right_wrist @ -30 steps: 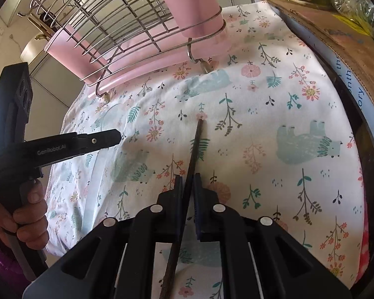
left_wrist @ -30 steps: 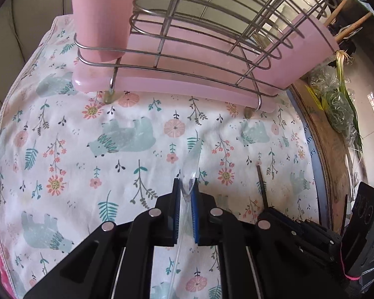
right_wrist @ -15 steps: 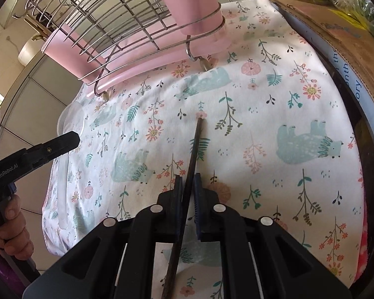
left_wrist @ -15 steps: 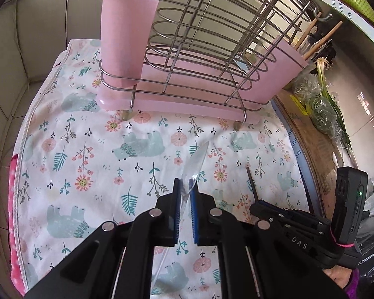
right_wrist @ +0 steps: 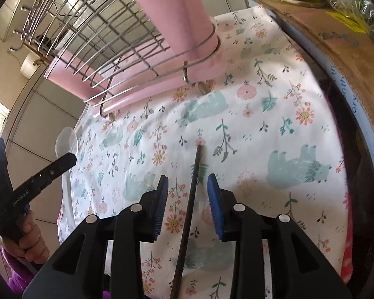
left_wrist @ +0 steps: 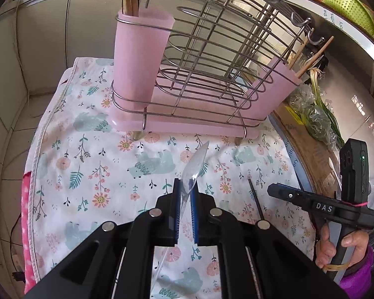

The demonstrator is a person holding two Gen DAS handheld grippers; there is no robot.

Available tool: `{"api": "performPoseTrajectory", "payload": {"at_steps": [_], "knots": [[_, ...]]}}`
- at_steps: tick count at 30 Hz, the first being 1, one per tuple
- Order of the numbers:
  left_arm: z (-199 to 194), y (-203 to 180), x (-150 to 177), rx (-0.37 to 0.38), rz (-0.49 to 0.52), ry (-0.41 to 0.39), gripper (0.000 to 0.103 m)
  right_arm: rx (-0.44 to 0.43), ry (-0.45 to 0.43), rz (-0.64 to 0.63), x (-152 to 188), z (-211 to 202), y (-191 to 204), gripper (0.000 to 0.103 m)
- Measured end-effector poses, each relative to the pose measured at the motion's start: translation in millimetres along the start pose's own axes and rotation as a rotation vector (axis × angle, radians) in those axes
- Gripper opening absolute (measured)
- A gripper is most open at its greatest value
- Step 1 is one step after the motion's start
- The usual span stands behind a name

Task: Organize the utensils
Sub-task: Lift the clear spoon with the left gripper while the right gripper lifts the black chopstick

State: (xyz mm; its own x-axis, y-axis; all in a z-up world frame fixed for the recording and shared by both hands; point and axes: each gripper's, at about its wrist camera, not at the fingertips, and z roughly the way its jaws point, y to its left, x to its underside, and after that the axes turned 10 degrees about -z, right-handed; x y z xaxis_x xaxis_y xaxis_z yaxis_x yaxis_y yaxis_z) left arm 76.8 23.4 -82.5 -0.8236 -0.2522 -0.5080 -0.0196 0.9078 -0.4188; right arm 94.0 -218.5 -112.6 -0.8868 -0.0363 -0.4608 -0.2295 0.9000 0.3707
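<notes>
My left gripper [left_wrist: 185,186] is shut on a clear plastic spoon [left_wrist: 195,164] and holds it above the floral cloth [left_wrist: 92,174], bowl pointing toward the pink utensil holder [left_wrist: 139,57] on the wire dish rack [left_wrist: 212,62]. The spoon also shows in the right wrist view [right_wrist: 66,142]. My right gripper [right_wrist: 187,186] is open, its jaws on either side of a dark chopstick [right_wrist: 192,194] lying on the cloth. The chopstick also shows in the left wrist view [left_wrist: 255,196].
A second pink holder [left_wrist: 279,87] with wooden sticks stands at the rack's right end. A cardboard piece [right_wrist: 336,37] and bagged greens [left_wrist: 316,119] lie right of the cloth. A green basket [left_wrist: 346,2] sits at the back right.
My left gripper has risen and pulled back with the spoon. My right gripper has opened and released the chopstick, which lies on the cloth.
</notes>
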Motion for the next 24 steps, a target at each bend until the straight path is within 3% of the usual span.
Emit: {"api": "performPoseTrajectory", "payload": {"at_steps": [8, 11, 14, 18, 24], "knots": [[9.0, 4.0, -4.6, 0.021, -0.002, 0.021, 0.007, 0.031, 0.088, -0.042, -11.9, 25.0, 5.8, 0.033], [11.1, 4.8, -5.4, 0.018, 0.0, 0.022, 0.006, 0.089, 0.142, -0.089, -7.9, 40.1, 15.6, 0.03], [14.5, 4.6, -5.2, 0.014, 0.0, 0.028, 0.006, 0.162, 0.14, -0.133, -7.7, 43.9, 23.0, 0.016], [15.2, 1.4, -5.2, 0.004, 0.004, 0.026, 0.006, 0.216, 0.117, -0.156, -6.9, 47.8, 29.1, 0.008], [1.7, -2.5, -6.4, -0.019, 0.009, -0.012, 0.007, 0.159, 0.031, -0.122, 2.7, 37.1, 30.5, 0.005]]}}
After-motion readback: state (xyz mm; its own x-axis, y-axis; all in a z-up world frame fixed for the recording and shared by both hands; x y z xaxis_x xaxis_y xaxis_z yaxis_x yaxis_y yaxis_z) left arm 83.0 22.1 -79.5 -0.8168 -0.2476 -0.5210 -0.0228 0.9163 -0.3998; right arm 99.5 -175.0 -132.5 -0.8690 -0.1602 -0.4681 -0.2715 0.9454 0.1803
